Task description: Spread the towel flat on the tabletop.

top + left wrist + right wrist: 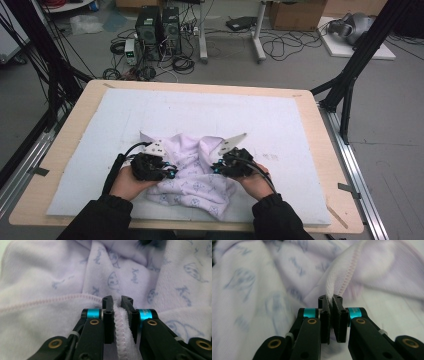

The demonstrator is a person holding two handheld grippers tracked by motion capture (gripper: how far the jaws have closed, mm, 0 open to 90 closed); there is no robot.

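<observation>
Pale lilac printed garment [192, 175] lies crumpled on the white mat [280, 125] at the near edge of the bench [70, 130], between the two hands. Left gripper [170, 172] clenched on a stitched hem of the garment at its left side; in the left gripper view [117, 302] the folded hem sits pinched between the jaws. Right gripper [216, 167] clenched on another stitched edge at the garment's right side; in the right gripper view [330, 300] the edge rises straight up out of the jaws. Both grippers lie low on the cloth, tips facing each other, near but apart. Computer towers [157, 27] and cables on the floor beyond the bench.
</observation>
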